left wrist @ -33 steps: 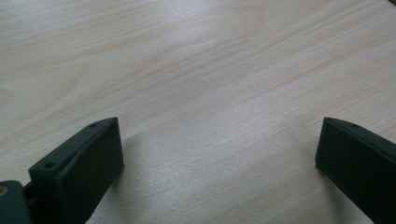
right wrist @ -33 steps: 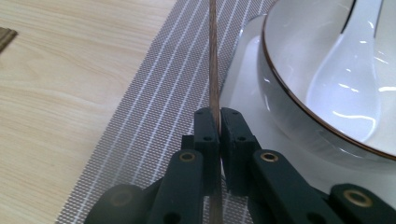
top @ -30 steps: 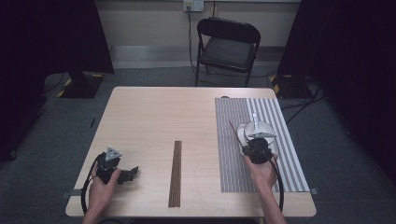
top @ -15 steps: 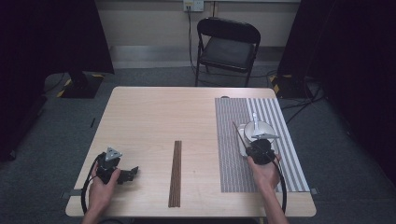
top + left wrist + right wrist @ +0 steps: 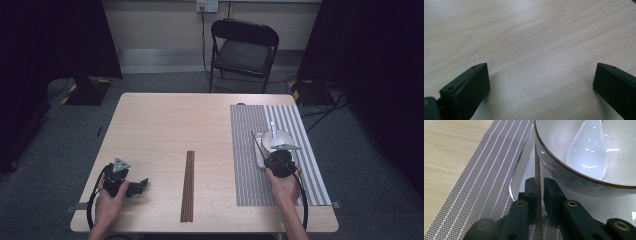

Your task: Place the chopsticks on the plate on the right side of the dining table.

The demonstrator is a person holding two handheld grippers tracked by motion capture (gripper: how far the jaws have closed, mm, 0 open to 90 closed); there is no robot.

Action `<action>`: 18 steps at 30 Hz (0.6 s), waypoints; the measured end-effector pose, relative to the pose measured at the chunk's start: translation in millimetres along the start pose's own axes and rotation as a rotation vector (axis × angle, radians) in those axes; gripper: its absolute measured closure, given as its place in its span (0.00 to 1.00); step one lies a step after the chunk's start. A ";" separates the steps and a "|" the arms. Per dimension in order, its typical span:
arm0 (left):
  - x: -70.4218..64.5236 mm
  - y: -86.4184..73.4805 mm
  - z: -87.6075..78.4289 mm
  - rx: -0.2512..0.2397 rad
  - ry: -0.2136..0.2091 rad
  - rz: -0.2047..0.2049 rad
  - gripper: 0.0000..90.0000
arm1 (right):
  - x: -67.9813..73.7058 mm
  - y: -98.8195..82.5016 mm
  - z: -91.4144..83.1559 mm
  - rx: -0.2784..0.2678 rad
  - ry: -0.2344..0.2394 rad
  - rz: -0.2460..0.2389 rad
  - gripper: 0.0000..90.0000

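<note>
**A:** From the high view, why is the right gripper (image 5: 270, 153) set so close against the bowl (image 5: 276, 140)?

**B:** It has a chopstick (image 5: 257, 142) that lies along the bowl's left side, on the striped mat (image 5: 245, 170). My guess is that it is laying the chopstick down beside the bowl, as part of a place setting. The left gripper (image 5: 142, 185) rests on the bare desk (image 5: 175, 125), far to the left of the bowl and past the dark wooden strip (image 5: 188, 185). It looks parked out of the way.

**A:** What does the left gripper view show?

**B:** Its fingers (image 5: 471, 87) stand wide apart over plain wood, with nothing between them.

**A:** And the right gripper view?

**B:** There the chopstick (image 5: 537, 167) runs upright between the fingers (image 5: 531, 192), just beside the bowl's wall (image 5: 574, 178). The fingers have just been opening. A thin gap shows on one side of the stick, so they seem to be letting go rather than pinching. A white spoon (image 5: 589, 147) lies inside the bowl, and a white dish (image 5: 522, 180) sits under it.
</note>
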State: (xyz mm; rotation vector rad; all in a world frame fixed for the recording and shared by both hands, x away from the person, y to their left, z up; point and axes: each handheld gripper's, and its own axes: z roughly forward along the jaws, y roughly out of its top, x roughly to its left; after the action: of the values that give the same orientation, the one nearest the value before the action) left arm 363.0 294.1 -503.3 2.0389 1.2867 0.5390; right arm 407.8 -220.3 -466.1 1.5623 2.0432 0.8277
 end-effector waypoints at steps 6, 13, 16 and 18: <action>0.2 0.0 -0.1 0.001 -0.002 0.001 0.00 | 7.6 3.5 -11.9 -0.034 -0.005 -0.026 0.91; 0.2 0.1 -0.1 0.002 0.000 0.002 0.00 | 16.1 5.4 -0.2 -0.004 0.019 -0.042 1.00; 0.2 0.1 -0.1 0.002 0.000 0.001 0.00 | 16.1 6.2 2.3 0.000 0.020 -0.037 1.00; 0.2 0.1 -0.1 0.002 0.000 0.001 0.00 | 16.5 6.5 4.1 0.004 0.020 -0.040 1.00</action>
State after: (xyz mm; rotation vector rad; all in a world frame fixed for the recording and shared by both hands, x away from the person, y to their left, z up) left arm 363.0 294.3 -503.2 2.0411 1.2865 0.5383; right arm 410.7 -202.5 -464.5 1.5162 2.0846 0.8281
